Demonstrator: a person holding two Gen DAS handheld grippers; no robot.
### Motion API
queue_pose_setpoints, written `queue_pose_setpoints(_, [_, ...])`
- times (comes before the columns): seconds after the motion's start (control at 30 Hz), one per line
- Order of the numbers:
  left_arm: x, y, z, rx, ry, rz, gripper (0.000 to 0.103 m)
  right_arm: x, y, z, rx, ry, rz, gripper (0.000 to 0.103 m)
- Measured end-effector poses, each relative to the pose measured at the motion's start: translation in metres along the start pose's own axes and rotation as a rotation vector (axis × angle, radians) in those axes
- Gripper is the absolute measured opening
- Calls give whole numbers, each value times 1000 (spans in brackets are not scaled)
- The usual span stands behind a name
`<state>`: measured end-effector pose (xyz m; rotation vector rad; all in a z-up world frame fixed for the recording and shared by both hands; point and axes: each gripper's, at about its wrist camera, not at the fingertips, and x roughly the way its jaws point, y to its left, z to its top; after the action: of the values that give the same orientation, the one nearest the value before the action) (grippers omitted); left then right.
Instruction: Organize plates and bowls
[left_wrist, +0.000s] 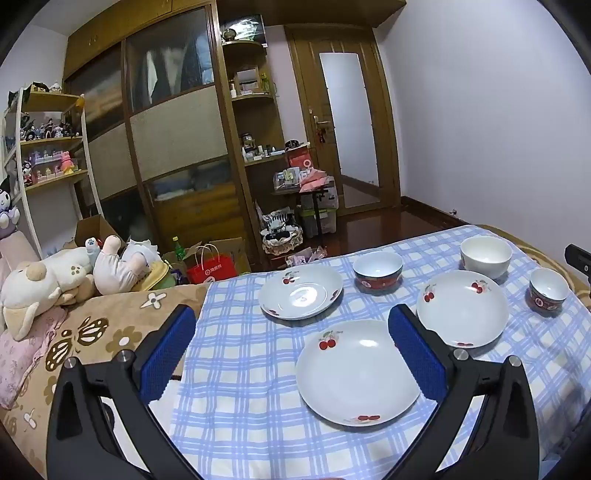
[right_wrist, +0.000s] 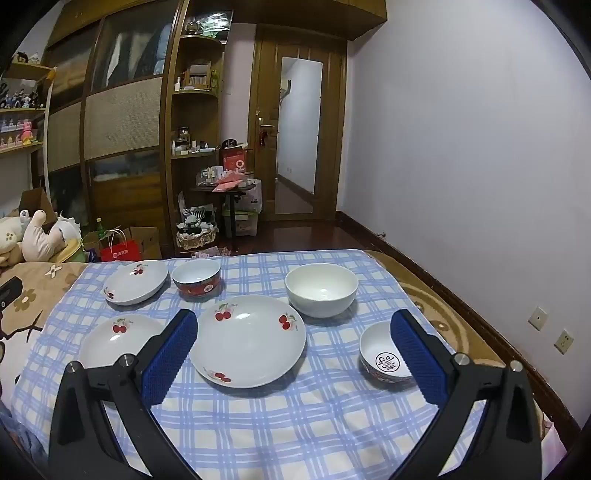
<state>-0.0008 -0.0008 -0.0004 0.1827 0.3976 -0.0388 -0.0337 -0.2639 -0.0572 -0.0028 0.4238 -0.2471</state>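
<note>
so the setup is a blue checked cloth (right_wrist: 258, 417) spread over a bed, with three cherry-print plates and three bowls laid out on it, nothing stacked.

left tool (left_wrist: 291, 350) is fully released, blue pads (left_wrist: 168, 354) spread wide, holding nothing. it hovers above the cloth, angled down a bit. the nearest plate (left_wrist: 356, 373) lies right in front of it, with its right edge tucked behind the right pad in that view. beyond that there's a far plate (left_wrist: 301, 291) to the left and a third plate (left_wrist: 461, 308) to the right, all apart from each other.

right tool (right_wrist: 293, 350) is the same deal, jaws wide apart and empty, hanging over the cloth. that third plate (right_wrist: 251, 339) shows between its fingers in the right wrist view. the small patterned bowl (right_wrist: 382, 356) with a round black mark inside sits just by the right finger, partly hidden behind it. the plain white bowl (right_wrist: 321, 290) stands farther back, and the red-banded bowl (right_wrist: 197, 277) sits just beside the far plate (right_wrist: 136, 280) near the cloth's back edge.

plush toys (left_wrist: 55, 280) are piled on the brown floral blanket (left_wrist: 110, 332) to the left, a red paper bag (left_wrist: 212, 267) stands behind them.
</note>
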Motion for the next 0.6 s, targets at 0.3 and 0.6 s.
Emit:
queue_pose_setpoints(0.3, [8, -5, -6, 2, 10, 9, 102, 0, 0, 0, 0, 6, -3, 103])
queue_pose_setpoints(0.6, [-2, -3, -2, 21, -3, 9, 102, -1, -1, 1, 3, 8, -8, 103])
